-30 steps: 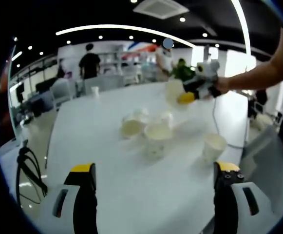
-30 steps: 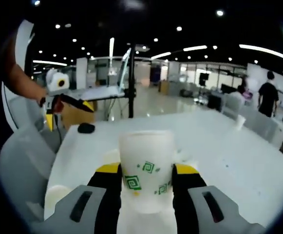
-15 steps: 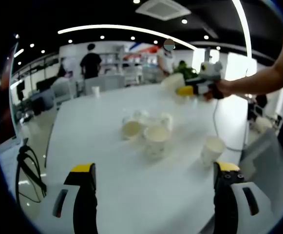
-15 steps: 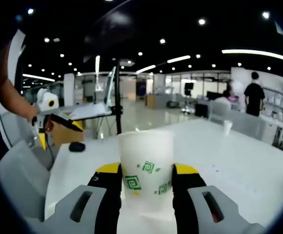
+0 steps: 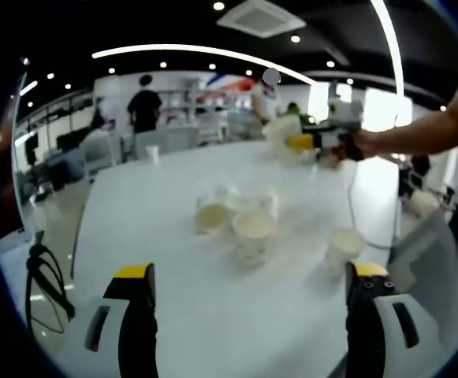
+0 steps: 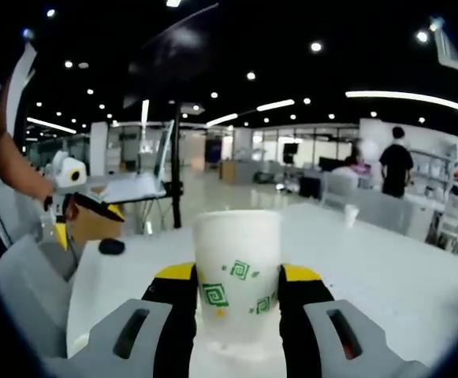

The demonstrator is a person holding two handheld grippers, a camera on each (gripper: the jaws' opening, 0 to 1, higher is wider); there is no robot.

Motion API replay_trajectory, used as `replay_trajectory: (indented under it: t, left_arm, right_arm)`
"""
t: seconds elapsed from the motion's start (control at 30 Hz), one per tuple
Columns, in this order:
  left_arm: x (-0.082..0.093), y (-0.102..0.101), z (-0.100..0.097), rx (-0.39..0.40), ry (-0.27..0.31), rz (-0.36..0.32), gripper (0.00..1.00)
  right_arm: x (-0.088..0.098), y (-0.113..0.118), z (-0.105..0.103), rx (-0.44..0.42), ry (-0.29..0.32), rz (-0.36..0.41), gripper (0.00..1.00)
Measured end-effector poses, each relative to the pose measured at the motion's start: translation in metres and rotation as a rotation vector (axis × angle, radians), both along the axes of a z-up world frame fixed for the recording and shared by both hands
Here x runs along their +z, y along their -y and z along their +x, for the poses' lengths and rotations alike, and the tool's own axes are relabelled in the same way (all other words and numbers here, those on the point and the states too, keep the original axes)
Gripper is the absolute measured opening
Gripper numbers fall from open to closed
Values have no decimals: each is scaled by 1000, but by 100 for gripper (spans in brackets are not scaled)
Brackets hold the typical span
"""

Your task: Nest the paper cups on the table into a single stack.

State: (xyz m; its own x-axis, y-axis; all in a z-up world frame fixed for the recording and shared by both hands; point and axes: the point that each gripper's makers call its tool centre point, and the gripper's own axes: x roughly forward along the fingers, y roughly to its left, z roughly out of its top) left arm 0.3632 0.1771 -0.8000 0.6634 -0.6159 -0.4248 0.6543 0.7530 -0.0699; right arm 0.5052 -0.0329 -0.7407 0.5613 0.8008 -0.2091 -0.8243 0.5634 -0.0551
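A white table [image 5: 158, 236] is seen with a cluster of paper cups [image 5: 236, 216] mid-surface and 1 lone cup [image 5: 344, 248] nearer the left gripper [image 5: 248, 287], whose jaws are spread wide. A printed cup [image 6: 237, 276] is clamped upright between the right gripper [image 6: 237, 293] jaws, carried higher than 1 second ago.

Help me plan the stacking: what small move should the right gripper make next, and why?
Probably carry the held paper cup down over one of the upright cups on the table and lower it in. The right gripper is shut on that cup, held above the table, while the left gripper is open, holding nothing.
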Motion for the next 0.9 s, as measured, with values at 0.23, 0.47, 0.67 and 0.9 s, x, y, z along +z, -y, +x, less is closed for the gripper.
replay_trajectory:
  t: [0.23,0.47,0.67,0.9]
  left_arm:
    - [3,0,3,-4,13,-5,98]
    - [2,3,4,3,1,-12,98]
    - [0,5,2,0,0,-17,98]
    - [3,9,3,-4,5,-28,98]
  right_arm:
    - [-1,-1,-1,-4,-3,3,38]
    - [0,-1,-5,-4,-6,19,38]
    - [-1,0,-10,-3,-8,31,38]
    - [1,-1,-20,0,-12,42,38]
